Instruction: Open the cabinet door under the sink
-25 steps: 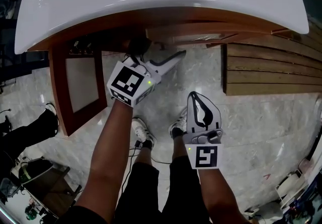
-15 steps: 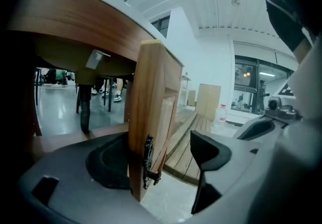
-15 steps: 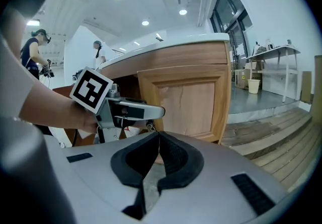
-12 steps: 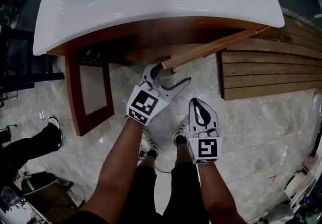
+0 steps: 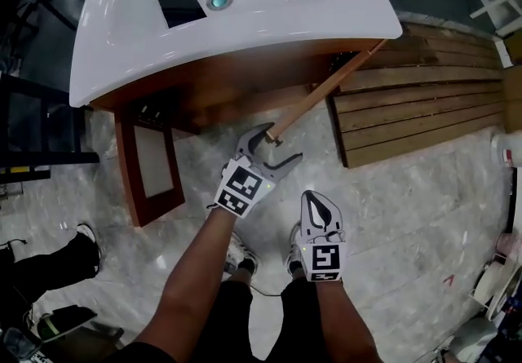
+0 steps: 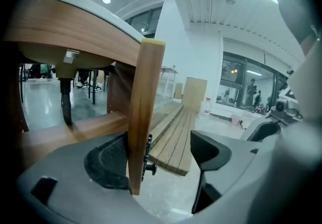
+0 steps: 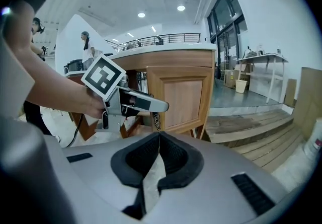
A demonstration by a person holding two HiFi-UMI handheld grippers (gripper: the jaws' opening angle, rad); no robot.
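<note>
A white sink (image 5: 245, 19) tops a brown wooden cabinet. Its right-hand door (image 5: 322, 96) stands swung far out, edge-on to me. My left gripper (image 5: 276, 145) is open around the door's free edge. In the left gripper view the door edge (image 6: 143, 117) rests against the left pad, its small dark knob (image 6: 149, 167) sits in the gap, and the right finger (image 6: 209, 150) is apart from it. My right gripper (image 5: 314, 200) hangs lower, above the person's feet, shut on nothing. It faces the door panel (image 7: 181, 97).
The cabinet's left door (image 5: 151, 174) also stands open. A dark flat rectangle (image 5: 180, 5) lies on the sink beside the drain (image 5: 218, 1). Wooden planking (image 5: 416, 108) covers the floor to the right. A person's leg (image 5: 49, 259) shows at the left.
The right-hand door has swung from nearly closed to far open. My left gripper has drawn back toward me along with the door's edge. The right gripper has hardly moved.
</note>
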